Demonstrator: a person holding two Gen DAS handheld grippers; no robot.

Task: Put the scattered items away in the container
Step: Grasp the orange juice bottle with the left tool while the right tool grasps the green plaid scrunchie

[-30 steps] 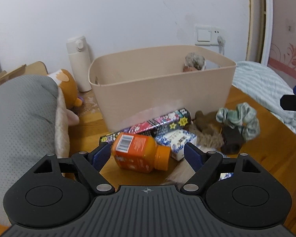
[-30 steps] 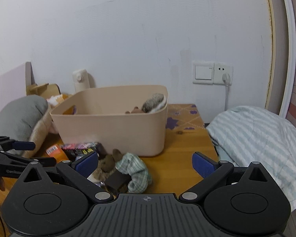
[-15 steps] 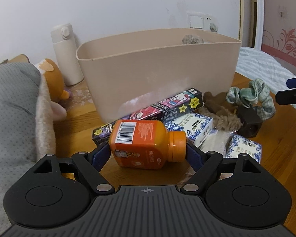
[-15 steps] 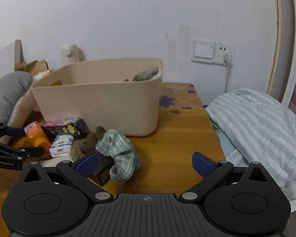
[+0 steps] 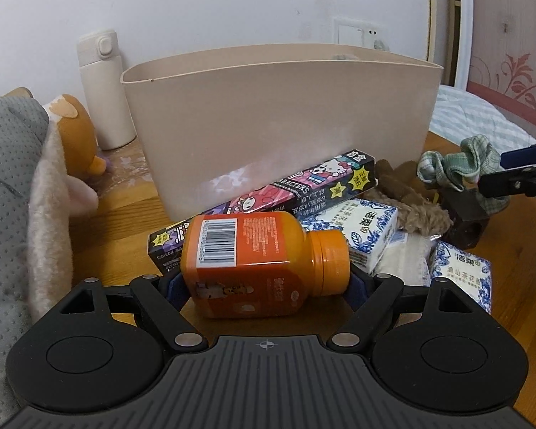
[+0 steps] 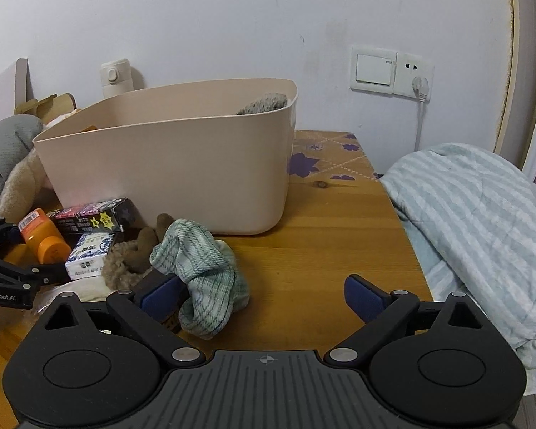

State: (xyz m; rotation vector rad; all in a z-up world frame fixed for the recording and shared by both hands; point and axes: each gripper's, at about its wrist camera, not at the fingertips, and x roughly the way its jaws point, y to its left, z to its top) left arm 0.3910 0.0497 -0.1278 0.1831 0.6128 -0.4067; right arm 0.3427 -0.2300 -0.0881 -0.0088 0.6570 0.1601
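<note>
An orange bottle (image 5: 264, 261) lies on its side on the wooden table, right between the fingers of my left gripper (image 5: 264, 287); the jaws are wide and straddle it, contact unclear. Behind it lie a cartoon box (image 5: 268, 196), blue-white tissue packs (image 5: 361, 230) and a brown plush (image 5: 411, 203). The beige container (image 5: 278, 118) stands behind them, with a grey fuzzy item (image 6: 262, 103) inside. My right gripper (image 6: 262, 295) is open, its left finger beside a green plaid cloth (image 6: 203, 275). The bottle (image 6: 43, 236) also shows in the right wrist view.
A white flask (image 5: 103, 89) stands left of the container. A grey cushion (image 5: 7, 214) and an orange plush (image 5: 78, 132) lie at the left. A striped blanket (image 6: 482, 225) covers the table's right edge. A wall socket with a plugged cord (image 6: 420, 89) is behind.
My left gripper has moved down and forward so the orange bottle now lies between its fingers. My right gripper has moved down and closer to the green plaid cloth.
</note>
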